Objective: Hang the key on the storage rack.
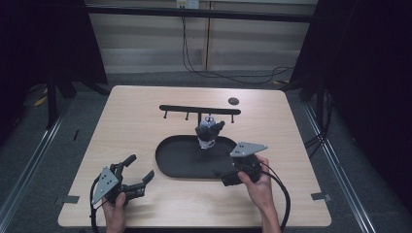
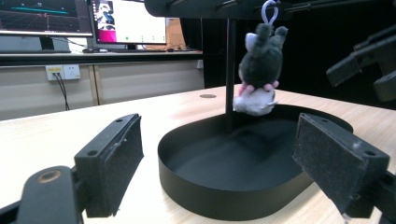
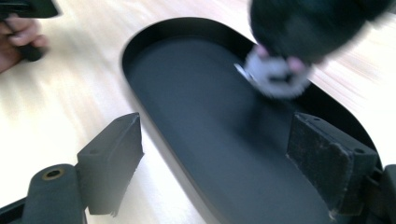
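Looks like the hang step is done: small grey-and-white plush toy (image 1: pixel 209 133) hangs on black T-shaped stand (image 1: pixel 199 109) just ahead of empty, wide-open right gripper (image 1: pixel 232 175); left gripper (image 1: pixel 138 174) open & empty too; next prob. pull back w/o bumping it.

No text, label, brand, number or sign can be read. The monitors (image 2: pixel 84 21) in the left gripper view show coloured windows and graph lines, but everything on them is too small and blurred to read.
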Action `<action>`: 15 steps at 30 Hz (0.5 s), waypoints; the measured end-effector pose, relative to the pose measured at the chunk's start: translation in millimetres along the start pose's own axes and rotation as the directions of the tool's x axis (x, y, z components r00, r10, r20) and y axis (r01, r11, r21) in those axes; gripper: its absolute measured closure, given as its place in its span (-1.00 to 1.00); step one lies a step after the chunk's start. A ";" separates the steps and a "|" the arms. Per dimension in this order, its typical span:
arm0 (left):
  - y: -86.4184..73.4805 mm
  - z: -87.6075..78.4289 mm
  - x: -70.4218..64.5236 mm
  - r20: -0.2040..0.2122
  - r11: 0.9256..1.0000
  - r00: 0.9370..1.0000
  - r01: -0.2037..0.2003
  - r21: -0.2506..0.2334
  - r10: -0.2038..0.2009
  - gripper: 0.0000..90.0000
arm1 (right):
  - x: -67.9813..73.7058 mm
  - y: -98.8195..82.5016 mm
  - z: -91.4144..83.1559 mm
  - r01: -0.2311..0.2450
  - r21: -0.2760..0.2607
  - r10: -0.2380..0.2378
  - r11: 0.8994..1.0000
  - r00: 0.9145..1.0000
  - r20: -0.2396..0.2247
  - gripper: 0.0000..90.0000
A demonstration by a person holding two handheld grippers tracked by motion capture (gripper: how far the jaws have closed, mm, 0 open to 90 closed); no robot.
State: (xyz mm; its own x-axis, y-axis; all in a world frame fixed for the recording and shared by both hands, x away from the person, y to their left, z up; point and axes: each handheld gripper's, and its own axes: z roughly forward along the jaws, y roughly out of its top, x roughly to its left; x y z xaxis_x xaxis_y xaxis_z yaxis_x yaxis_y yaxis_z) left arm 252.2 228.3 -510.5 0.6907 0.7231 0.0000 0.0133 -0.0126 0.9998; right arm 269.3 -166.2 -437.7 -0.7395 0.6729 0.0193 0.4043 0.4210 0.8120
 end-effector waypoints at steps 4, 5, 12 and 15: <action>0.0 0.0 0.1 0.000 1.000 1.000 0.001 0.000 -0.001 -0.66 | 2.5 -25.8 0.1 -0.008 -0.126 0.018 0.992 0.997 0.079 -0.61; 0.0 0.0 0.0 0.000 1.000 1.000 0.001 0.000 -0.001 -0.66 | 3.6 -34.0 0.3 -0.007 -0.165 0.026 0.986 0.994 0.110 -0.64; 0.0 0.0 0.1 -0.001 1.000 1.000 0.001 -0.001 -0.001 -0.66 | 7.4 -71.6 1.5 -0.048 -0.342 0.144 0.939 0.954 0.262 -0.65; -0.1 -0.1 0.0 -0.001 1.000 1.000 0.001 0.000 -0.001 -0.66 | 9.2 -83.0 1.5 -0.042 -0.425 0.185 0.904 0.935 0.302 -0.68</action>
State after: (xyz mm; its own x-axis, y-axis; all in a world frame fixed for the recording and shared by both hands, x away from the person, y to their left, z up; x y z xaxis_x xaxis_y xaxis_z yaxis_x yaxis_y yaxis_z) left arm 252.1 228.4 -510.5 0.6900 0.7238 -0.0009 0.0138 -0.0120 0.9998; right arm 229.8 -194.0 -505.8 -0.4544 0.8908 -0.0077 0.1674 0.0939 0.9814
